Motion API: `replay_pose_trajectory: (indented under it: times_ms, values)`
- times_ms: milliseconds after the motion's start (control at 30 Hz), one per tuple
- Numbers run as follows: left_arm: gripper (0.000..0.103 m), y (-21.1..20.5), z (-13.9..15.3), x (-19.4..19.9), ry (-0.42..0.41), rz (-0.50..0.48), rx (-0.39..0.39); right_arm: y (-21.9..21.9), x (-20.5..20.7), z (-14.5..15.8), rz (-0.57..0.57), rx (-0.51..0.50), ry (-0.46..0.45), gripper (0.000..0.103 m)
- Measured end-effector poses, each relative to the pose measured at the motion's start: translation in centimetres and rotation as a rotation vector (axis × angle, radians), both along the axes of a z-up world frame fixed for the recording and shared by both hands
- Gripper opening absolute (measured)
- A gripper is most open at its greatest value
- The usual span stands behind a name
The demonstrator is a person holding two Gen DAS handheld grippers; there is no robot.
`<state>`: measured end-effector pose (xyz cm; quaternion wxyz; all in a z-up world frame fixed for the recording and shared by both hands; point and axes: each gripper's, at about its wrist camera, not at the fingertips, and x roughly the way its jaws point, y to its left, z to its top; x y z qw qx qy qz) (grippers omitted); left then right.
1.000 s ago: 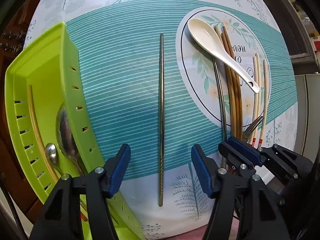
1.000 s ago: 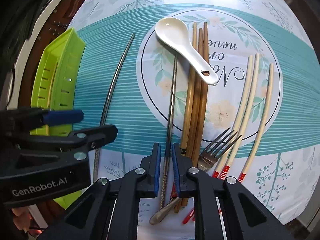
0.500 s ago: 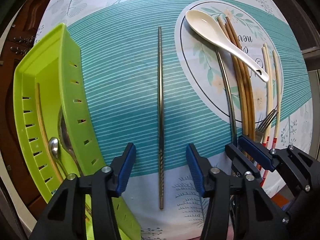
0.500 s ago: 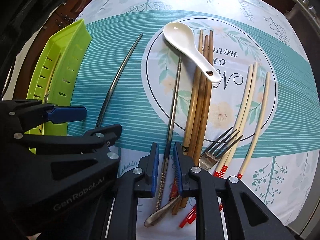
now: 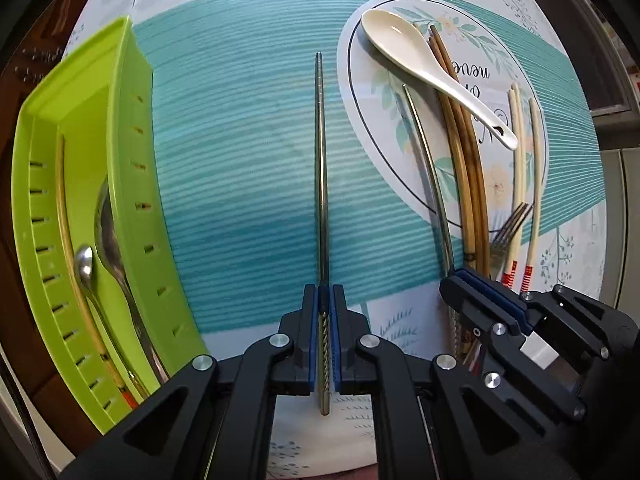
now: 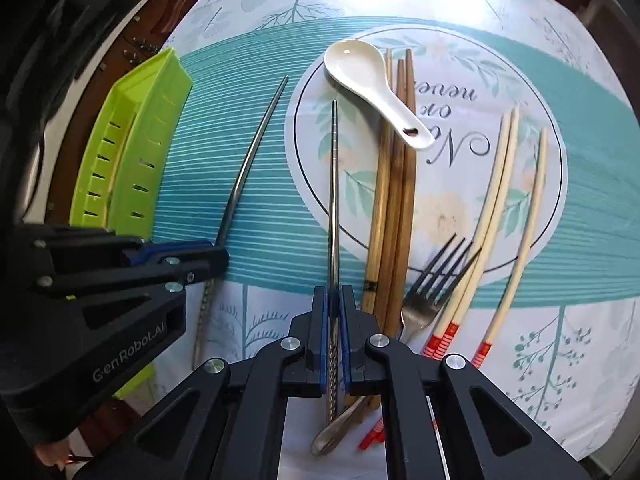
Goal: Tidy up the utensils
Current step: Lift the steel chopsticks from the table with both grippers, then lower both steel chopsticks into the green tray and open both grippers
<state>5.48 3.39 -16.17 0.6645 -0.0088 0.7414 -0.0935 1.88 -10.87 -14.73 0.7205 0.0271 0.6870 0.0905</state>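
The left hand-held gripper [image 5: 324, 332] had just closed on a steel chopstick [image 5: 321, 168] lying on the counter's mat [image 5: 240, 184]. The right hand-held gripper [image 6: 334, 340] clenched a second steel chopstick [image 6: 334, 184]; black fingers hid both twisted ends. The green tray [image 5: 132, 184] was partly cut off.

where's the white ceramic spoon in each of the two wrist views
Left wrist view: the white ceramic spoon lies upper right, its handle crossing the brown chopsticks.
Right wrist view: the spoon lies upper centre, bowl up-left, handle across the same brown chopsticks.
Shared landmark: the green tray, at the left edge in both views.
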Motion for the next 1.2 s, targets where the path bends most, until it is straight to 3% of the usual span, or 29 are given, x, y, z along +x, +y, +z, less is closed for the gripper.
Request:
replay_pose_trajectory:
  times_ms: [200, 500, 800, 967, 1200]
  values:
    - [0.003, 0.5, 1.5, -1.2, -0.01, 0.03, -0.046, -2.1, -0.6, 0.7, -0.067, 0.144, 0.044, 0.005]
    - [0.003, 2.5, 5.9, -1.8, -0.074, 0.088, -0.108, -2.3, -0.1, 3.4, -0.068, 0.266, 0.072, 0.004]
    - [0.003, 9.3, 10.3, -2.8, -0.145, 0.202, -0.096, 2.8, 2.8, 6.6, 0.024, 0.371, 0.083, 0.004]
    - [0.003, 14.2, 9.5, -3.7, -0.137, 0.275, -0.058, 7.0, 4.4, 6.7, 0.065, 0.402, 0.121, 0.004]
    - [0.003, 16.8, 6.1, -4.1, -0.128, 0.291, 0.003, 13.3, 4.7, 4.8, 0.125, 0.352, 0.174, 0.004]
